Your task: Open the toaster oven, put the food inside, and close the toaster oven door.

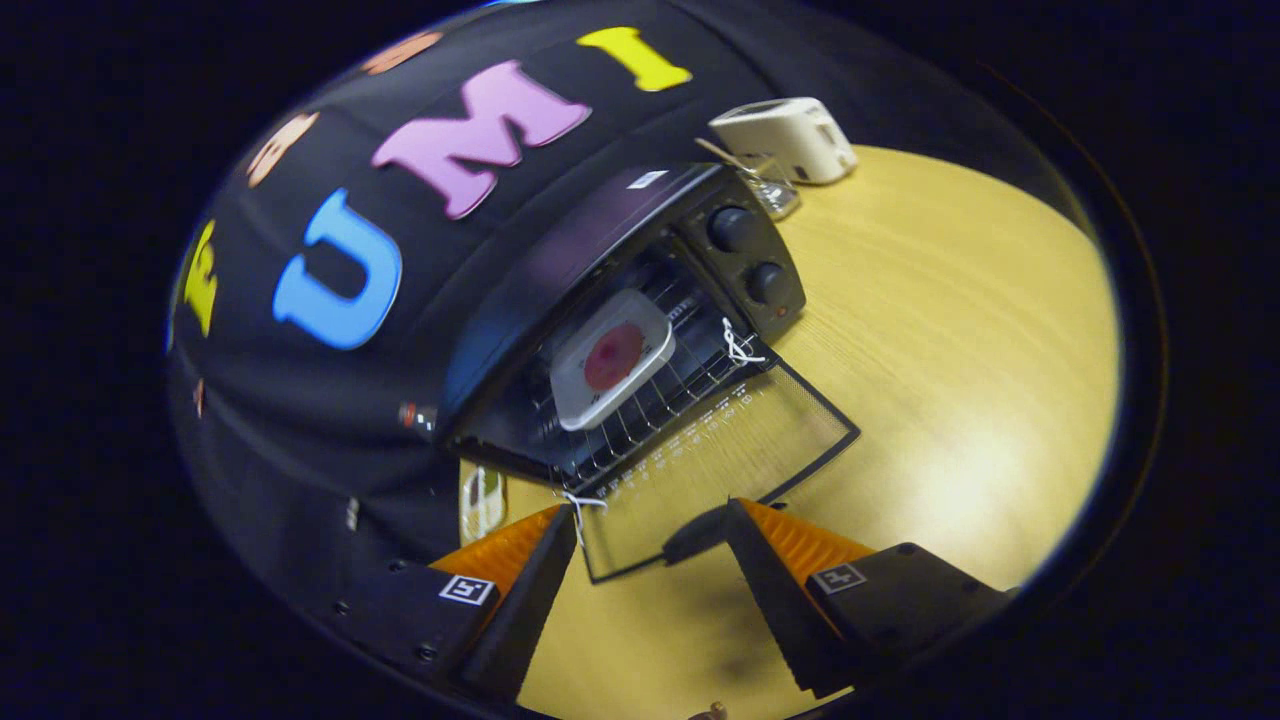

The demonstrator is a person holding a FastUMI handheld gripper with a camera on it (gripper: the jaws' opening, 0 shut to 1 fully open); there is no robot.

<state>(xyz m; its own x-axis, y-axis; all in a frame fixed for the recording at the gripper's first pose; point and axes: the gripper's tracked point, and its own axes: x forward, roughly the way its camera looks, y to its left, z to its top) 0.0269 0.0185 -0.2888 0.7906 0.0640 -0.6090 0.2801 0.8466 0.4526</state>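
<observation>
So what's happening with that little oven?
A hand-held gripper faces a toaster oven on a wooden table. Its glass door hangs open, the free edge between the open fingers. A tray of food already sits on the rack inside. Closing the door is what remains.

gripper (650,515) | black housing, screw heads | square fiducial tag per side | ribbed jaws

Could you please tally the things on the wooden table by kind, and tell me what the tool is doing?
Black toaster ovens, glass door open flat: 1
White trays of red food, on the oven rack: 1
White box-shaped appliances beyond the oven: 1
Clear glass items beside it: 1
Total: 4
The tool is open at the door's edge.
</observation>
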